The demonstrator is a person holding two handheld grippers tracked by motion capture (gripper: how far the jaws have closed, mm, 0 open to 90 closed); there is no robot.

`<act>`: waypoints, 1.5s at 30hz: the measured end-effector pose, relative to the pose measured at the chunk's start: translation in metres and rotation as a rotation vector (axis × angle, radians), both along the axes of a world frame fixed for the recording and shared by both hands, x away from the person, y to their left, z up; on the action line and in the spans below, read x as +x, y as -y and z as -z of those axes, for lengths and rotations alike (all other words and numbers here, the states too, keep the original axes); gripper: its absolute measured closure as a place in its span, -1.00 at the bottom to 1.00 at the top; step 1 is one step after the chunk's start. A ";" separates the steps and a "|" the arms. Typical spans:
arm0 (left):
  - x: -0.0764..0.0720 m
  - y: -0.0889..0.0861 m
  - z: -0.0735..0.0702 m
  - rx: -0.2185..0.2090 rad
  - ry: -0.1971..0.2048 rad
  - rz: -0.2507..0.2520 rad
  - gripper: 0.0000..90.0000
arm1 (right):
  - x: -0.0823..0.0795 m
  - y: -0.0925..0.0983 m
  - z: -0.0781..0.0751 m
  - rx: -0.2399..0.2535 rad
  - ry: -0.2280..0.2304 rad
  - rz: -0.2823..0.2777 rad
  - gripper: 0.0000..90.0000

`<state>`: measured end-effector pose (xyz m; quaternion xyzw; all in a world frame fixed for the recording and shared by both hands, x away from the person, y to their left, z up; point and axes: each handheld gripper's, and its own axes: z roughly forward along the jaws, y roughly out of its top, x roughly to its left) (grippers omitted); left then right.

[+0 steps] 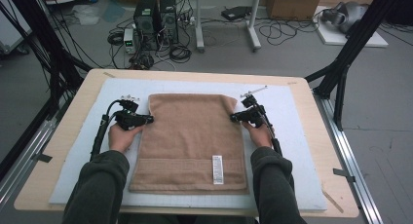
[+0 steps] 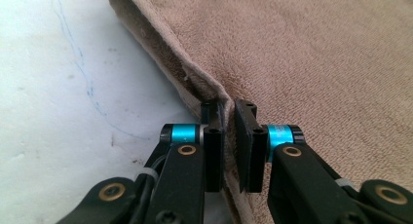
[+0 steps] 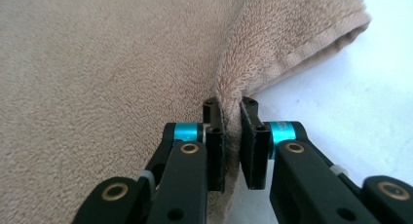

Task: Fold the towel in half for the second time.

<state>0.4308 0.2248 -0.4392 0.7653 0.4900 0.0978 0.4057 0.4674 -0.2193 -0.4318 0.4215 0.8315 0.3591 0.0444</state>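
Observation:
A tan towel [image 1: 190, 141] lies folded on the white mat [image 1: 297, 151], with a white label [image 1: 217, 169] near its front hem. My left gripper [image 1: 149, 119] is at the towel's left edge, toward the far end. Seen along its jaws, the left gripper [image 2: 229, 112] is shut on the towel's edge [image 2: 195, 83], which is pinched up into a ridge. My right gripper [image 1: 234, 118] is at the towel's right edge, opposite the left one. In its own view the right gripper [image 3: 230, 107] is shut on a raised fold of the towel [image 3: 253, 68].
The mat covers most of a wooden table [image 1: 63, 131]. Black frame posts [image 1: 341, 73] stand at both sides of the table. Beyond it the floor holds computer towers [image 1: 156, 22], cables and a cardboard box [image 1: 292, 4].

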 end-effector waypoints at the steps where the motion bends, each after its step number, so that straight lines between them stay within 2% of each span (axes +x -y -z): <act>1: -0.001 -0.001 -0.002 -0.006 0.006 0.001 0.85 | -0.001 0.002 -0.002 0.013 0.001 0.004 0.85; 4: -0.003 -0.003 -0.010 -0.037 0.042 0.014 0.85 | -0.004 0.005 -0.013 0.036 0.035 -0.010 0.85; 7: -0.009 -0.007 -0.021 -0.053 0.073 0.030 0.85 | -0.010 0.009 -0.026 0.084 0.059 -0.023 0.85; 10: -0.016 -0.013 -0.031 -0.078 0.091 0.058 0.85 | -0.021 0.012 -0.041 0.092 0.079 -0.061 0.85; 11: -0.021 -0.014 -0.036 -0.095 0.102 0.074 0.85 | -0.024 0.013 -0.043 0.099 0.077 -0.059 0.85; 13: -0.031 -0.016 -0.044 -0.095 0.110 0.123 0.85 | -0.036 0.016 -0.054 0.128 0.084 -0.077 0.85; 15: -0.045 -0.019 -0.050 -0.115 0.143 0.152 0.85 | -0.051 0.019 -0.059 0.152 0.081 -0.098 0.85; 16: -0.053 -0.020 -0.051 -0.123 0.140 0.169 0.85 | -0.059 0.020 -0.060 0.149 0.073 -0.109 0.85; 18: -0.070 -0.024 -0.047 -0.141 0.143 0.199 0.85 | -0.074 0.023 -0.057 0.158 0.051 -0.133 0.84; 19: -0.078 -0.025 -0.044 -0.145 0.132 0.218 0.85 | -0.081 0.024 -0.055 0.160 0.038 -0.143 0.84; 22: -0.101 -0.027 -0.033 -0.120 0.123 0.263 0.85 | -0.101 0.026 -0.042 0.168 0.008 -0.174 0.83; 24: -0.113 -0.029 -0.024 -0.135 0.110 0.273 0.85 | -0.111 0.026 -0.031 0.171 -0.021 -0.188 0.83; 27: -0.125 -0.032 -0.009 -0.119 0.080 0.289 0.84 | -0.123 0.027 -0.015 0.177 -0.046 -0.190 0.83; 28: -0.126 -0.032 -0.008 -0.120 0.078 0.289 0.83 | -0.125 0.028 -0.009 0.185 -0.053 -0.184 0.82; 31: -0.129 -0.033 -0.003 -0.128 0.078 0.282 0.81 | -0.127 0.030 -0.002 0.197 -0.054 -0.172 0.77; 33: -0.129 -0.032 -0.003 -0.115 0.076 0.275 0.74 | -0.127 0.031 -0.002 0.193 -0.048 -0.175 0.62; 37: -0.128 -0.038 -0.012 -0.093 0.076 0.250 0.42 | -0.128 0.034 -0.013 0.145 -0.029 -0.159 0.16; 41: -0.124 -0.038 -0.025 -0.060 0.106 0.233 0.17 | -0.127 0.040 -0.030 0.116 0.027 -0.143 -0.06; 45: -0.109 -0.033 -0.040 -0.044 0.141 0.217 0.00 | -0.118 0.041 -0.045 0.095 0.080 -0.115 -0.18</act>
